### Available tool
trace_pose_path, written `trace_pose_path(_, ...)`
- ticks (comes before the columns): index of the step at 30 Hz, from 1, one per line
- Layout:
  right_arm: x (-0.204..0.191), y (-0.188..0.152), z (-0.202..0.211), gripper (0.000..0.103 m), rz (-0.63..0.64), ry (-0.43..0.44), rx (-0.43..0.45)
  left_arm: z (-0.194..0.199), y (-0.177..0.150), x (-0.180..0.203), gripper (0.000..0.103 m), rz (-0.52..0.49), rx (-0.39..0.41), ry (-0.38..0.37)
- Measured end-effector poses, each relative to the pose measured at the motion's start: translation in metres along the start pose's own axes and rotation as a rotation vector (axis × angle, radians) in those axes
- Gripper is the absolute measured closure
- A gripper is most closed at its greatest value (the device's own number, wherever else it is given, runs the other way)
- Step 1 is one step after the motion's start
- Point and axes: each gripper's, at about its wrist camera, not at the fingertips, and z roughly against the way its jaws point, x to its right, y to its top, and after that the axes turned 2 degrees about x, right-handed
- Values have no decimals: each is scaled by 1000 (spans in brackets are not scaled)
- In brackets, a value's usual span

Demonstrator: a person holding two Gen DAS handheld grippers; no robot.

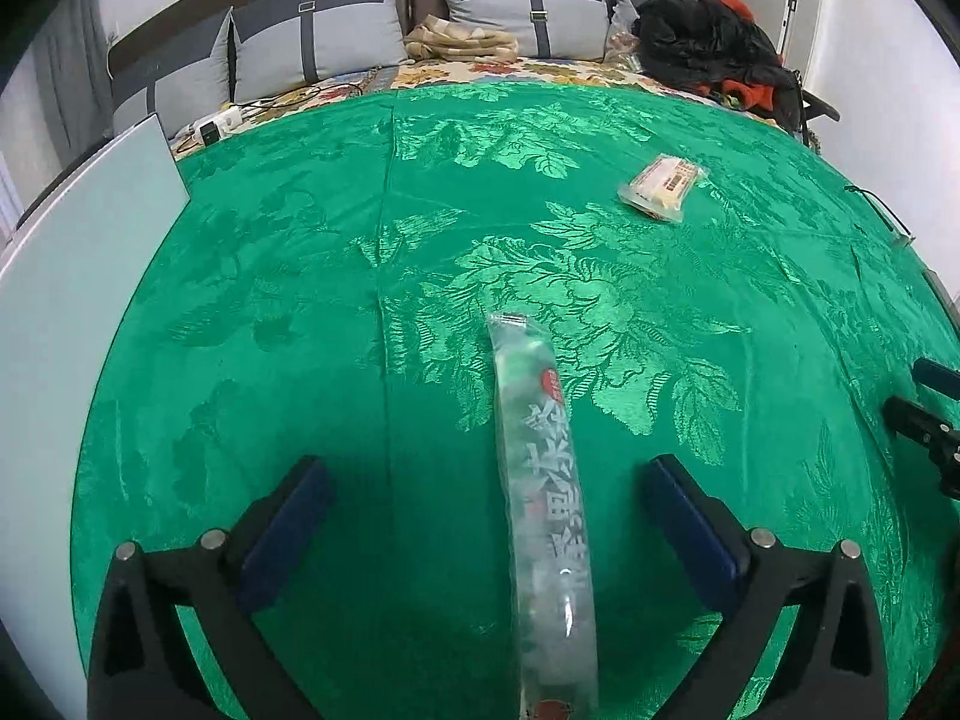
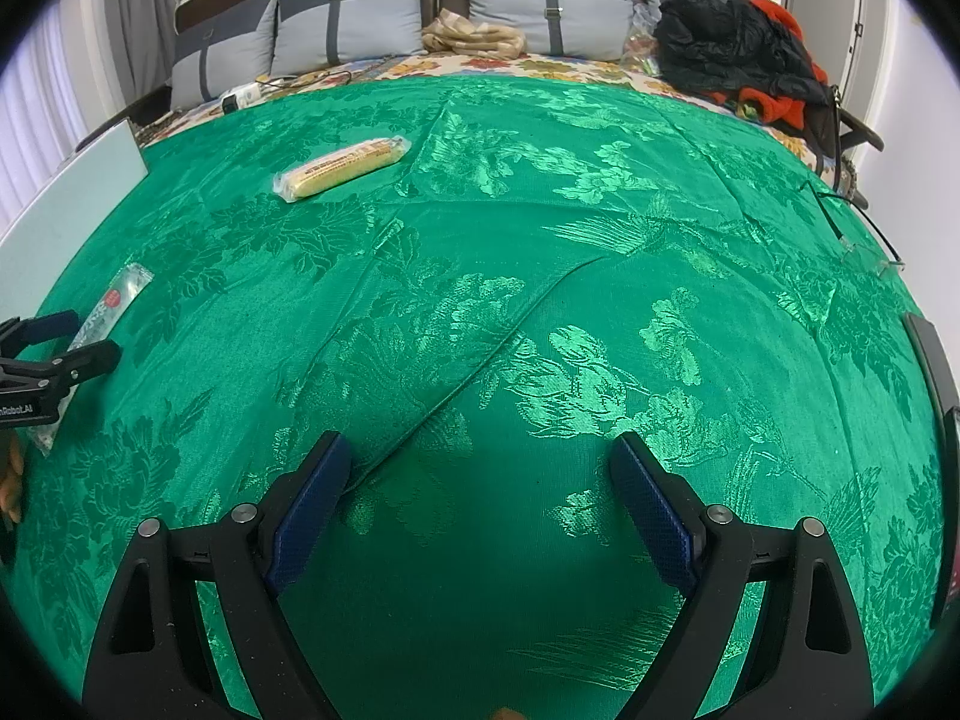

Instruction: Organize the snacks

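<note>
- My left gripper stood with its jaws spread wide, pads clear of the long clear snack pack that lay flat between them on the green cloth.
- My right gripper hung with jaws spread too, only bare cloth between them.
- The yellow snack bar lay farther off on the cloth, well apart from both of my grippers.
- Grey cushions lined the far side.
</note>
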Motion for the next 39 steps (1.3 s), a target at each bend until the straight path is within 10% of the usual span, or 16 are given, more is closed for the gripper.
trace_pose_path(10, -2, 8, -4, 13, -35, -18, -42, 0, 0, -1, 0, 1, 1, -2)
trace_pose_path(18, -44, 130, -51, 14, -228, 223, -47, 0, 0, -1, 0, 1, 1, -3)
trace_pose_path(23, -83, 168, -123, 14, -278, 184, -222, 0, 0, -1, 0, 1, 1, -3)
trace_pose_path(27, -112, 178, -134, 13, -192, 59, -191, 0, 1, 0, 0, 2, 1, -4)
trace_pose_path(29, -120, 178, -137, 17, -122, -3, -180, -1, 2, 0, 0, 2, 1, -4)
trace_pose_path(31, -124, 175, -135, 41, -70, -64, -152, -1, 1, 0, 0, 2, 1, -4)
trace_pose_path(32, -122, 173, -131, 69, -68, -62, -124, -1, 1, 0, 0, 2, 1, -4)
trace_pose_path(39, -106, 151, -108, 72, 14, -3, -108, -1, 1, 0, 0, 2, 1, -4)
